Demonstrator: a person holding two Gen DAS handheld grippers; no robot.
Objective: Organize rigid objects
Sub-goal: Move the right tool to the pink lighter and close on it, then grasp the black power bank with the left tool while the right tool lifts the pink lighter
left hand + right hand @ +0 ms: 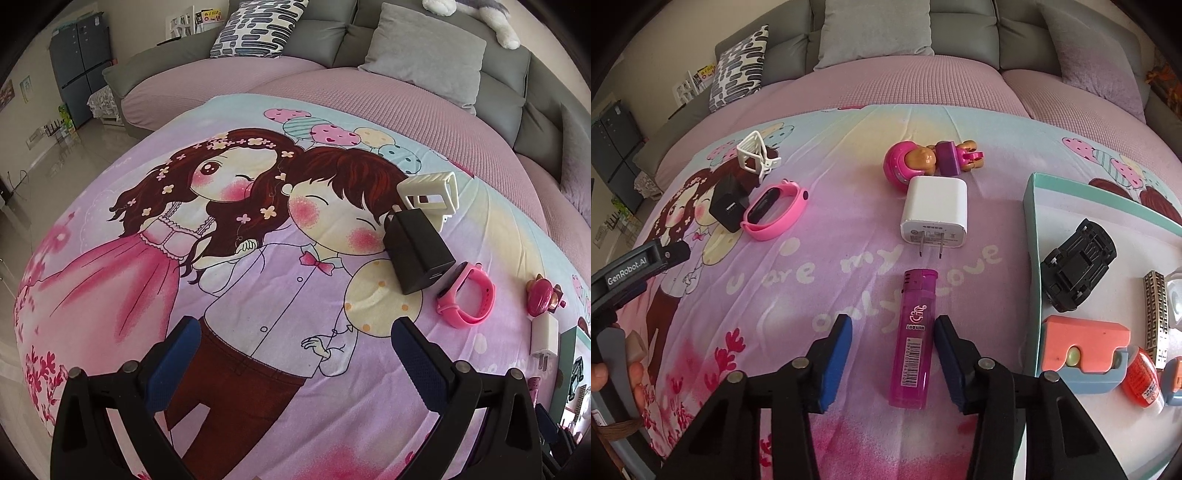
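The right gripper (894,365) hangs low over the near part of the cartoon-printed cloth (820,258), which covers the surface in front of the sofa (960,29). Its blue-padded fingers (834,365) stand apart on both sides of a pink lighter (914,339). The lighter lies flat on the cloth, with its cap pointing away. The right pad is very close to the lighter's side, and on the left there is a clear gap, so the pads do not press on it.

Toward the right edge of the cloth stands a teal tray (1032,229). In the tray are a coral and blue block (1084,350), a black toy car (1078,269), an orange-red tube (1143,384) and a patterned stick (1156,317).

Just beyond the lighter lies a white charger (936,210) with its prongs pointing toward the lighter. Behind the charger, and touching it or nearly so, lies a pink and brown toy figure (923,162).

The left gripper (295,365) hangs over the left part of the cloth. Its fingers (173,365) are wide apart, with only printed cloth between them. A hand (613,369) is seen at its handle.

Farther out, toward the far left corner, lies a pink wristband (465,299). It is just beside a black charger (417,254), which leans against a cream plastic clip (430,195).

Beyond the cloth, a grey cushion (875,33) and a patterned cushion (738,70) rest on the sofa.
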